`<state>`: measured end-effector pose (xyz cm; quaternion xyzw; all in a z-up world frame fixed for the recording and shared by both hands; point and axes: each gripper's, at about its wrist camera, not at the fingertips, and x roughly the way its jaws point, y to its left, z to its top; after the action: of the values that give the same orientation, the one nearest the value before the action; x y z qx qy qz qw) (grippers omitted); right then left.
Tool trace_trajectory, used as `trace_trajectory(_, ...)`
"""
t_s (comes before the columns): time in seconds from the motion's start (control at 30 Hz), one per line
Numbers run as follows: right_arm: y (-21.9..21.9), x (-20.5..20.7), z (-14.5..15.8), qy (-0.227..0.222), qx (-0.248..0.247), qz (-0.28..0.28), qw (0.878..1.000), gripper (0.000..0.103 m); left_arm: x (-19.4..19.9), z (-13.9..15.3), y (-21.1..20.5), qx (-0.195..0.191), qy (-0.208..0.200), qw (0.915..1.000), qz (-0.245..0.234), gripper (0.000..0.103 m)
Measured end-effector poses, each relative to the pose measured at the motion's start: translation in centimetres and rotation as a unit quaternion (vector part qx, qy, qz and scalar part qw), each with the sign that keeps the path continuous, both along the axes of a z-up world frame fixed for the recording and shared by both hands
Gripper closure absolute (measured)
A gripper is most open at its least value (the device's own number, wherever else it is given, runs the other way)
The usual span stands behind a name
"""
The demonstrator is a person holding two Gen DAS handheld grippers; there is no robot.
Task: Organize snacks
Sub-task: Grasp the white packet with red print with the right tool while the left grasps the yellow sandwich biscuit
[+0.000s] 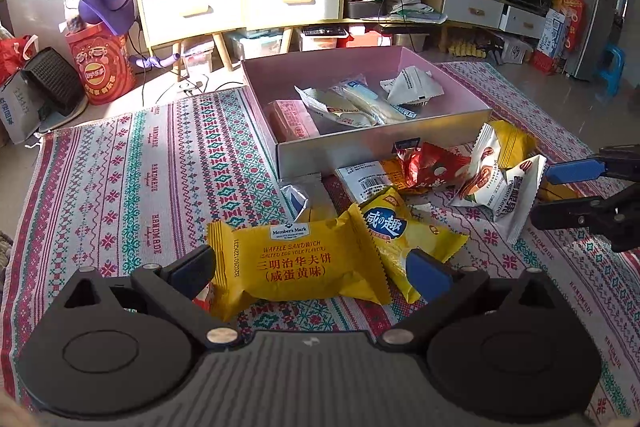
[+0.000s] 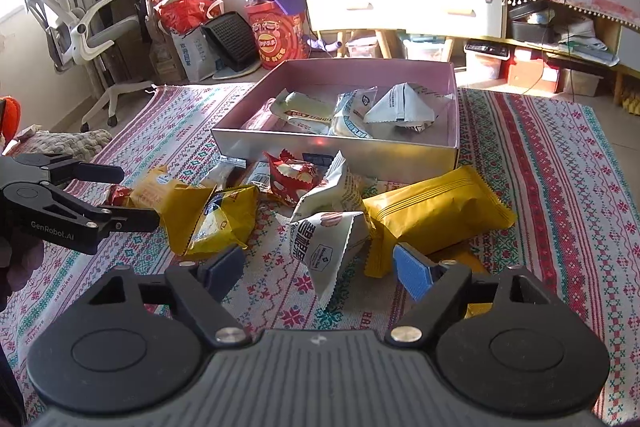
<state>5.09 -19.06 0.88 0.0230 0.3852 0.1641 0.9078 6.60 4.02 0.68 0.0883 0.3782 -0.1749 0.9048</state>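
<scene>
Now, yellow waffle sandwich packet [image 1: 298, 269] between the wide-spread fingers of the left hand-held gripper [image 1: 312, 267], unpinched.

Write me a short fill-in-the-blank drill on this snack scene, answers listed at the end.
1. The box holding sorted snacks has a ____ interior.
2. The left hand-held gripper straddles a ____ waffle sandwich packet.
3. The right hand-held gripper stands open around a ____ pecan packet.
4. All loose snacks lie on a patterned ____.

Answers: pink; yellow; white; rug
</scene>
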Motion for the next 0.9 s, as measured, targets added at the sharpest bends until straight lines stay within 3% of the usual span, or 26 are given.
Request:
trace_trajectory(0.17,0.9,0.9,-0.1,0.012,0.009,-0.001,1.000,0.031,1.6,0.0,-1.4,0.024,0.004,0.9959,-0.087,0.000)
trace_trajectory(0.37,1.3,1.6,-0.8,0.030,0.008,-0.009,0.999,0.034,3.1,-1.7,-1.9,0.044,0.049,0.9889,-0.133,0.000)
trace_trajectory(0.7,1.5,2.3,-1.2,0.043,0.005,-0.024,0.999,0.039,0.6,-1.5,-2.1,0.070,0.088,0.9740,-0.197,0.001)
trace_trajectory(0.9,1.9,2.5,-1.1,0.044,0.003,-0.029,0.999,0.039,0.0,-0.8,-2.3,0.110,0.036,0.9759,-0.185,0.002)
